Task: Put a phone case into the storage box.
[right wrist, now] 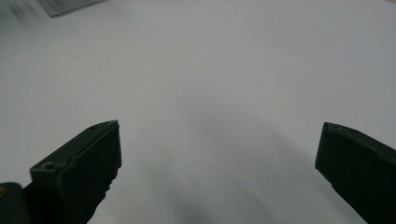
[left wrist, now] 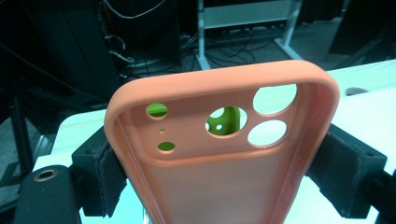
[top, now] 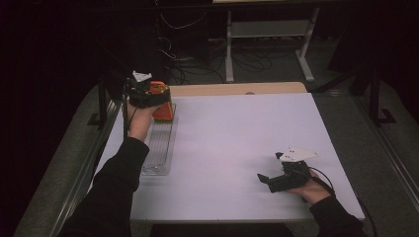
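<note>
Left gripper (top: pixel 148 94) clamps orange phone case (left wrist: pixel 219 154) by its 2 long sides, above far end of clear tray (top: pixel 158 148) at table (top: pixel 237 143) far-left corner. Lower case level, camera cutouts away from hand, release only once seated. Tray contents: cannot tell. Right gripper (top: pixel 271 180) rests wide, holding nothing, near-right edge.

Your white table (top: pixel 237 143), with a clear ribbed tray (top: pixel 159 148) flat along its left edge.
</note>
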Available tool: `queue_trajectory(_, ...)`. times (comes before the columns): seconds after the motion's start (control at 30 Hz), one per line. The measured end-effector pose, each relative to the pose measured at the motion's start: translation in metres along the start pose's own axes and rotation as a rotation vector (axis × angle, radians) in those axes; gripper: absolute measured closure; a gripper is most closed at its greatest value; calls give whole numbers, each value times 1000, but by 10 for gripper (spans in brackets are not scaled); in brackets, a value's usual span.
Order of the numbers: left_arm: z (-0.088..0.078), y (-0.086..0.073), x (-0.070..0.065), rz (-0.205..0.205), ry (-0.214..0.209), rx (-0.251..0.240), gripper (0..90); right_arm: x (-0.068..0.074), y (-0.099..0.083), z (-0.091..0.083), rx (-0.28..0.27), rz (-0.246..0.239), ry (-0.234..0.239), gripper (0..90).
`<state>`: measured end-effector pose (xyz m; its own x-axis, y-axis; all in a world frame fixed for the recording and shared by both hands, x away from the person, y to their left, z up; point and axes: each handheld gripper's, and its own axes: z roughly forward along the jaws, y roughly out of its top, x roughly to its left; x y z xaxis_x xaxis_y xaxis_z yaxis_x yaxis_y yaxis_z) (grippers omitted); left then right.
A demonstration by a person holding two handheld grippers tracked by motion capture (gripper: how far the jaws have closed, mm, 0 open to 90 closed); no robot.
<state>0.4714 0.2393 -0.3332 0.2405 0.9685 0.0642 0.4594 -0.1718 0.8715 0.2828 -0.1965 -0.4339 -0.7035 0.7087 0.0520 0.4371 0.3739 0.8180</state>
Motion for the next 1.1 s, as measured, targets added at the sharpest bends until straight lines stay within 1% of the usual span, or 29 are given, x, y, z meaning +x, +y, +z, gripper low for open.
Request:
queue_trajectory(0.03,3,-1,-2,-10,5,-7,146,0,0,0,1,2,0,0)
queue_trajectory(0.07,4,-3,-2,8,15,9,145,0,0,0,0,1,-1,0)
queue_trajectory(0.13,9,-6,-3,-1,30,10,144,0,0,0,-4,2,-3,0)
queue_trajectory(0.17,11,-7,-2,3,33,26,144,0,0,-1,-5,-1,-2,0)
queue_trajectory(0.2,13,-8,-1,-1,40,34,144,0,0,-1,-5,-1,-3,0)
queue_trajectory(0.3,18,-12,-1,-13,53,46,143,-1,-1,-1,-2,-2,-4,0)
queue_trajectory(0.47,26,-21,-1,-11,76,65,141,0,0,-1,-2,1,0,0)
queue_trajectory(0.53,28,-24,-1,-16,76,73,140,0,-1,-1,1,-1,-2,0)
queue_trajectory(0.6,30,-27,-1,-26,78,69,139,0,-1,-1,0,-2,-2,0)
queue_trajectory(0.7,32,-28,-2,-23,81,74,138,0,-1,-1,-1,-4,-2,0)
queue_trajectory(0.73,33,-28,-3,-28,81,72,138,0,-1,-1,0,-3,-3,0)
queue_trajectory(0.87,35,-29,-5,-24,91,57,134,0,-1,-1,2,-3,-3,0)
queue_trajectory(0.97,37,-29,-4,-20,90,52,131,0,-1,-1,4,2,0,0)
queue_trajectory(1.03,37,-30,-3,-29,86,46,122,0,-1,-1,6,4,0,0)
queue_trajectory(1.1,38,-30,-2,-40,77,49,90,1,-1,-1,7,7,-1,0)
